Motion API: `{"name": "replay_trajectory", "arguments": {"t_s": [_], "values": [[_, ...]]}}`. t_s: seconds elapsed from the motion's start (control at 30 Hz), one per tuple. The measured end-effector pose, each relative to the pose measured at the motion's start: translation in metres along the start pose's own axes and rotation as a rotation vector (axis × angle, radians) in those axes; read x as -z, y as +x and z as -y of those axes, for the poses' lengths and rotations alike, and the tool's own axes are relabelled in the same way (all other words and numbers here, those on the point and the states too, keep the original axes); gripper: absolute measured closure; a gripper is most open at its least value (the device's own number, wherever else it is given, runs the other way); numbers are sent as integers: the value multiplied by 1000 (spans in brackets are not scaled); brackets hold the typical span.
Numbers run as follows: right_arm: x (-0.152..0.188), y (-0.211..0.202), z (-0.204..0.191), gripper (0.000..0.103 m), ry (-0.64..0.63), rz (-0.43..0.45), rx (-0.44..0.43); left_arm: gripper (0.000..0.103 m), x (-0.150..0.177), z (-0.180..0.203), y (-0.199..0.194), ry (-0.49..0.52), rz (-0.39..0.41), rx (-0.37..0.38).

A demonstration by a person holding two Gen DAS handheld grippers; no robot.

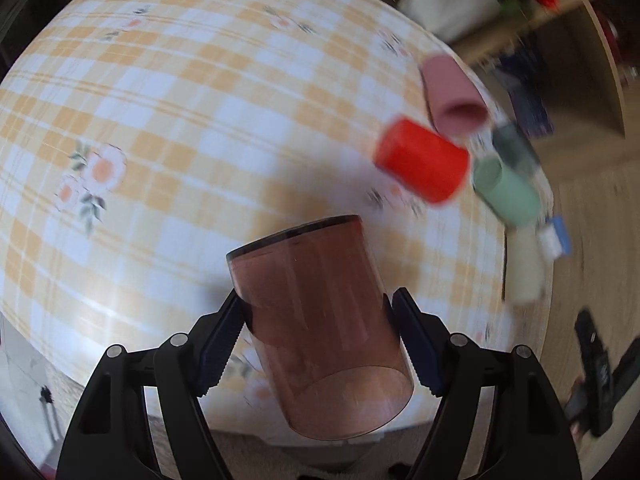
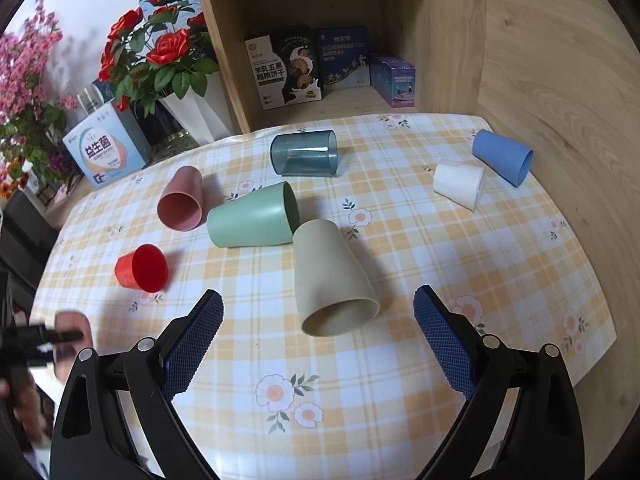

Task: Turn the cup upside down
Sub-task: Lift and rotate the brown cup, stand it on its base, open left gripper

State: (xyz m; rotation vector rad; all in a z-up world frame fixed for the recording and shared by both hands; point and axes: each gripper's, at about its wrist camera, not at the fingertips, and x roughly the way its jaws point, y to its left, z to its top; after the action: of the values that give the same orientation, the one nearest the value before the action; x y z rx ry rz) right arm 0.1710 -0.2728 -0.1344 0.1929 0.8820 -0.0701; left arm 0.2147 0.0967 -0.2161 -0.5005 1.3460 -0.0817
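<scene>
Left wrist view: left tongs [image 1: 316, 320] clamp a brown see-through cup [image 1: 320, 328] by its sides, held tilted above the checked surface [image 1: 200, 120], one end toward the camera, the other toward the cloth; view is blurred. Red cup [image 1: 422, 159], pink cup [image 1: 454, 96] and green cup [image 1: 506, 190] show beyond it. Right wrist view: right tongs [image 2: 318, 312] spread wide, holding nothing, hovering over a beige cup [image 2: 332, 280] lying on its side, mouth toward the camera. Green cup touches the beige one; grey clear cup [image 2: 304, 153], white cup [image 2: 458, 183] and blue cup [image 2: 502, 156] also lie on their sides. Roses [image 2: 160, 52] stand behind, boxes [image 2: 320, 64] on a shelf [image 2: 340, 106]
</scene>
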Motion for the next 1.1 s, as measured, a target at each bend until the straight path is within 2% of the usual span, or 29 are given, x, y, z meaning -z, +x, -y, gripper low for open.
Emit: {"name": "replay_trajectory", "arguments": {"t_s": [0.27,0.43,0.53,0.7,0.93,1.1], "values": [[1,-11,35,10,68,18,42,30,23,95,47,183,-78,72],[-3,-18,55,10,87,32,84,30,20,156,74,276,-77,105],[-4,-23,63,10,101,43,97,30,21,182,88,330,-61,84],[-3,-21,72,10,116,36,108,30,24,199,102,383,-73,53],[1,-17,68,10,113,17,99,30,28,197,110,365,-98,74],[1,-21,61,10,100,14,94,23,22,187,99,341,-84,85]]}}
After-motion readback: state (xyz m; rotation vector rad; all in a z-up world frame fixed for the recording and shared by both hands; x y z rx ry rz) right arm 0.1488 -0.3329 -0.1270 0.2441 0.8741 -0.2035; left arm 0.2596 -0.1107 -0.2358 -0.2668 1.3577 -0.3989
